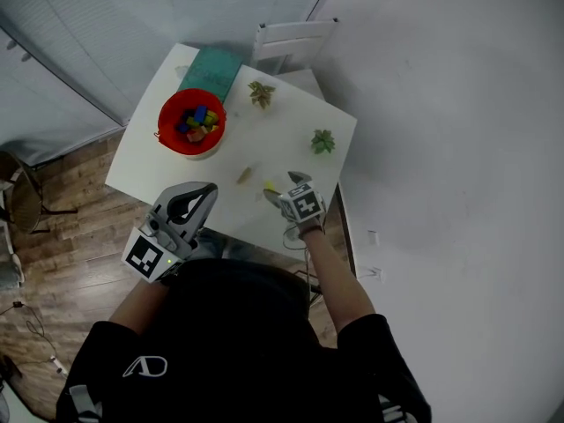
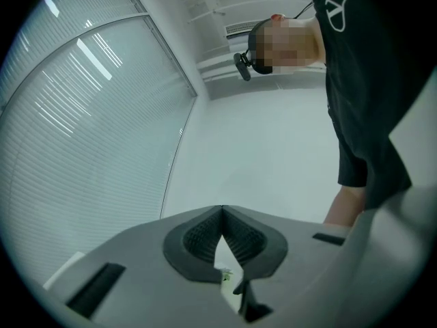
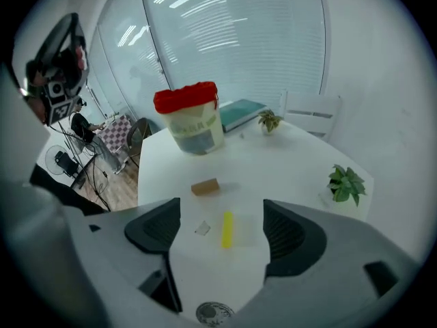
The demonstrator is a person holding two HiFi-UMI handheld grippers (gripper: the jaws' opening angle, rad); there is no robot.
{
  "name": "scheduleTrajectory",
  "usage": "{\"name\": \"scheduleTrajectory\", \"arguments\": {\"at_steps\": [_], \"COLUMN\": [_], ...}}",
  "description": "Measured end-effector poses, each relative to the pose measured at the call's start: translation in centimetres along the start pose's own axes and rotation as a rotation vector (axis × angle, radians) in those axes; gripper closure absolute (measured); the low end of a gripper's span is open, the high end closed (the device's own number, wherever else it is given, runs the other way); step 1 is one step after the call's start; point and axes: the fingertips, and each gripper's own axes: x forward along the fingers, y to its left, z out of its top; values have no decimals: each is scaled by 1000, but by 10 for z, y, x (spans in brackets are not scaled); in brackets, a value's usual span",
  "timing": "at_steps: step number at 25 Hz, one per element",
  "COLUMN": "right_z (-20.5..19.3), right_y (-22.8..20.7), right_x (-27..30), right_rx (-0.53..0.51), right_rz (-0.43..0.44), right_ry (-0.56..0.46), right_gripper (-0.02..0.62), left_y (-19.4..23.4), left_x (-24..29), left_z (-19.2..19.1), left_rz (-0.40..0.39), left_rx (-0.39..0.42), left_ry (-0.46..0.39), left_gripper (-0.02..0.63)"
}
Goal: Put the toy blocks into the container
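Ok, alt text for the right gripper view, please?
The right gripper, jaws open, hangs over a white table with a yellow block framed between the jaws. Beyond sit a brown block and the red-rimmed container, with a small green plant at right.

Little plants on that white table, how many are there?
2. One plant stands at the far side near the red container; the other plant stands toward the right edge. None seems hidden.
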Motion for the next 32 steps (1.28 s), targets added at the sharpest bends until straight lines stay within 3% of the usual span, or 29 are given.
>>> {"name": "scheduleTrajectory", "arguments": {"at_steps": [8, 13, 15, 26, 30, 32], "right_z": [-33, -49, -51, -60, -65, -65], "right_y": [-4, -2, -2, -8, -9, -9], "right_x": [47, 66, 69, 87, 89, 89], "right_rx": [12, 27, 28, 43, 36, 41], "right_rz": [68, 113, 113, 99, 79, 76], "right_ry": [187, 259, 283, 410, 433, 435], "right_gripper": [240, 307, 346, 429, 517, 519], "left_y": [2, 2, 3, 7, 6, 6], "left_x": [-7, -10, -14, -24, -25, -26], "left_z": [-10, -15, -15, -18, -18, -19], "left_rz": [29, 47, 55, 76, 78, 79], "left_rx": [-9, -9, -10, -16, -15, -17], "left_ry": [28, 42, 46, 54, 54, 56], "left_gripper": [600, 601, 600, 600, 600, 600]}}
